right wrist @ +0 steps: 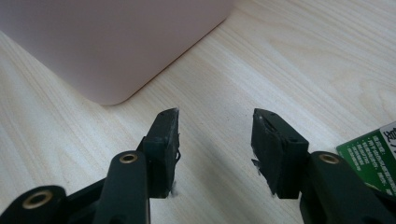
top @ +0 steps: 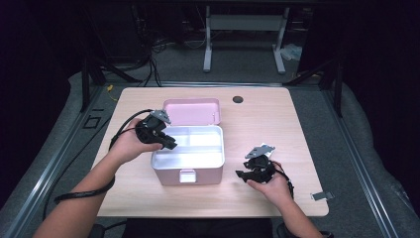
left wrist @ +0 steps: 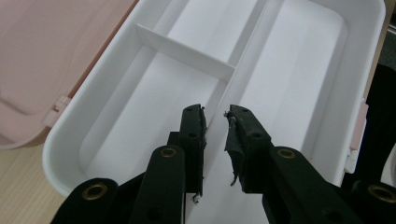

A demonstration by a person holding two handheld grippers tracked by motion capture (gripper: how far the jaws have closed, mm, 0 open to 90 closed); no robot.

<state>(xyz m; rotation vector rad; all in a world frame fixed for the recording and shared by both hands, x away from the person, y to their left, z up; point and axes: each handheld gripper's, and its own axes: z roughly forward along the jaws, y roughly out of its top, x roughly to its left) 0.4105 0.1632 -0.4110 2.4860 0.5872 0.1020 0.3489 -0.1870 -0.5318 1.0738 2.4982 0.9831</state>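
A pink box (top: 188, 174) stands open in the middle of the table, its lid (top: 191, 111) folded back. Inside is a white tray (left wrist: 299, 70) split by thin dividers (left wrist: 184, 49), with no contents showing. My left gripper (top: 170, 143) reaches over the box's left rim. In the left gripper view its jaws (left wrist: 215, 112) stand a little apart, one on each side of the long divider, holding nothing. My right gripper (top: 241, 174) hovers low over the table to the right of the box. It is open (right wrist: 217, 115) and points at the box's pink corner (right wrist: 112, 88).
The wooden table (top: 277, 124) has bare room right of the box. A green printed label (right wrist: 369, 156) lies beside the right jaw. A black round grommet (top: 237, 99) sits near the far edge, and a small metal clip (top: 322, 196) by the front right corner.
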